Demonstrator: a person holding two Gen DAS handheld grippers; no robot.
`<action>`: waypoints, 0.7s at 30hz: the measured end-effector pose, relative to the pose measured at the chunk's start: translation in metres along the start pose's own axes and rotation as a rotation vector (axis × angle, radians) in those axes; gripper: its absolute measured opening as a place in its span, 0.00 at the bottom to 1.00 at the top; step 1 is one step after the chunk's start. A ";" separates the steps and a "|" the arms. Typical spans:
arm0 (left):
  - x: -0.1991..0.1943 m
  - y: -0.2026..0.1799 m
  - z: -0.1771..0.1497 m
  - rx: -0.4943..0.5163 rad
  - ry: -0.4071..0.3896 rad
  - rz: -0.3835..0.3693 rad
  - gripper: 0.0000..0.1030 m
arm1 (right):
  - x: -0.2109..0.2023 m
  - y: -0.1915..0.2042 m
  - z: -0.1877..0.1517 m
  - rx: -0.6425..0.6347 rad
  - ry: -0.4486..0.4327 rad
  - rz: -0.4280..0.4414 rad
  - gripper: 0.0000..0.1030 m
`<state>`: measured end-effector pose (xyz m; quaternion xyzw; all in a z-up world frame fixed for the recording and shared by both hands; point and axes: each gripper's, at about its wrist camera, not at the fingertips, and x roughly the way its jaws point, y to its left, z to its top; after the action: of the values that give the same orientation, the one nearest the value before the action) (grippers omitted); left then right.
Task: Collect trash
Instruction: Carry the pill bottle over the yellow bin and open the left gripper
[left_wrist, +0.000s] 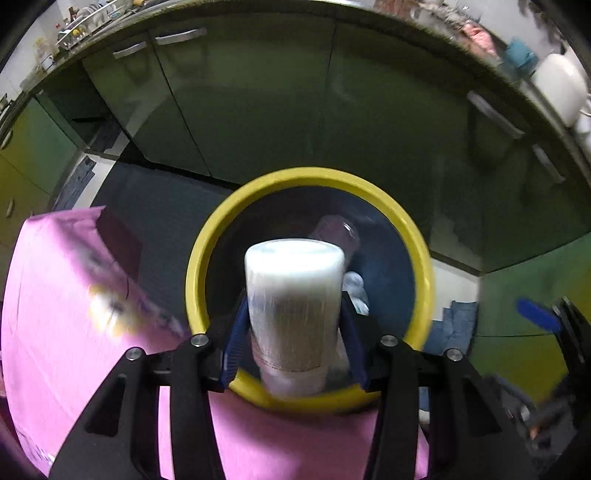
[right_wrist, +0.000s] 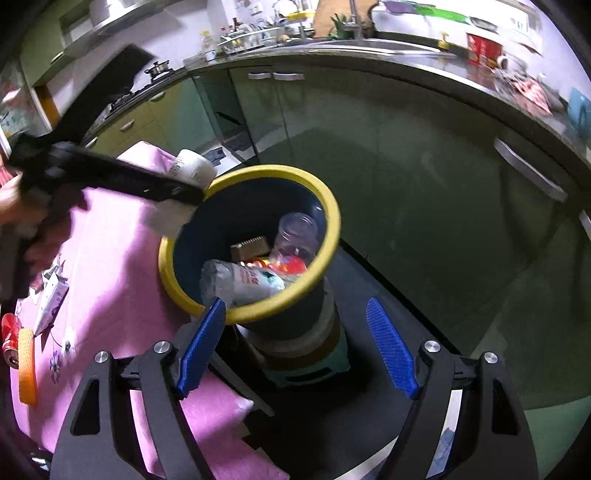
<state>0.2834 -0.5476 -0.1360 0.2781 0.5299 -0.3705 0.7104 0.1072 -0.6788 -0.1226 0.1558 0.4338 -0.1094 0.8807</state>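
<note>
Over the bin (left_wrist: 421, 258), the left gripper (left_wrist: 295, 332) holds a white bottle (left_wrist: 293, 295). Some trash is inside already; a packet (right_wrist: 50, 301) waits. The right gripper (right_wrist: 295, 347) is open, empty.

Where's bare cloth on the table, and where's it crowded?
Free: pink cloth between the bin rim and the white packet. Crowded: far left edge, with packet, red can and orange lid. The bin already holds bottles and wrappers.
</note>
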 end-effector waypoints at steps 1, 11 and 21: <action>0.006 0.001 0.005 0.001 0.000 0.023 0.52 | -0.001 -0.004 -0.002 0.009 0.002 0.001 0.76; -0.070 0.027 -0.033 -0.071 -0.137 -0.009 0.57 | -0.007 0.010 -0.005 -0.015 0.003 0.027 0.76; -0.203 0.097 -0.217 -0.304 -0.434 0.032 0.83 | -0.013 0.089 0.002 -0.177 0.010 0.083 0.76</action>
<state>0.2113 -0.2747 -0.0031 0.0906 0.4103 -0.3262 0.8468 0.1295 -0.5959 -0.0949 0.0957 0.4394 -0.0331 0.8926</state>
